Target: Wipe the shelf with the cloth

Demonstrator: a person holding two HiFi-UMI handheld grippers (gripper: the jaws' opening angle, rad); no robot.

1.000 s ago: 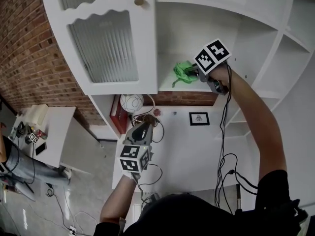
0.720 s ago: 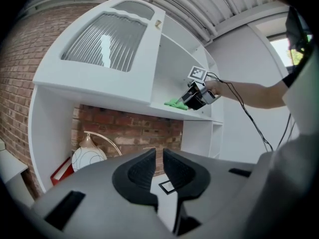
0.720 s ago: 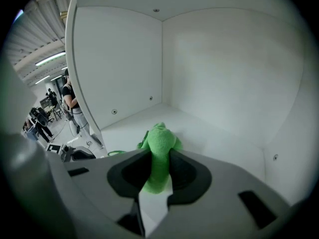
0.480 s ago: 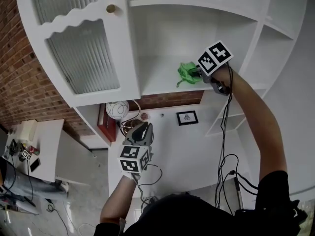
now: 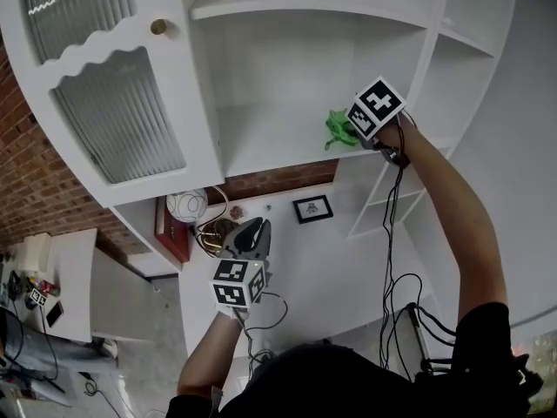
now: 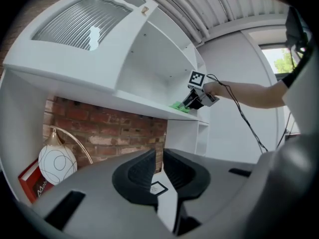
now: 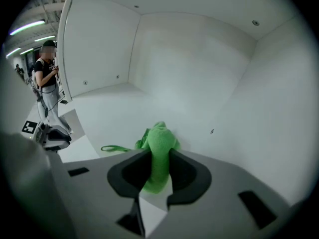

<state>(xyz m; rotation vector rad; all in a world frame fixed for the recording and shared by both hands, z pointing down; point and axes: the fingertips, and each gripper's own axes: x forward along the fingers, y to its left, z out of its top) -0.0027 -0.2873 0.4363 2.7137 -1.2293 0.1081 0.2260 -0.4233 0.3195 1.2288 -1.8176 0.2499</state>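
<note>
**Colour key.** Cloth (image 7: 159, 136): bright green. Shelf (image 5: 270, 146) and surrounding cabinet: plain white. Cabinet door (image 5: 122, 120): white frame, ribbed grey glass, brass-coloured knob (image 5: 159, 27). Wall (image 5: 39, 190): red-brown brick with pale joints. Right tongs (image 7: 159, 156) and left tongs (image 6: 159, 159): grey bodies, black pads, marker cubes white with black squares. Lamp globe (image 5: 186, 205): white, thin dark lines.

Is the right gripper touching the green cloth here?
Touching. The right gripper view shows the right gripper with its jaws pressed against both sides of the green cloth, no gap.
</note>
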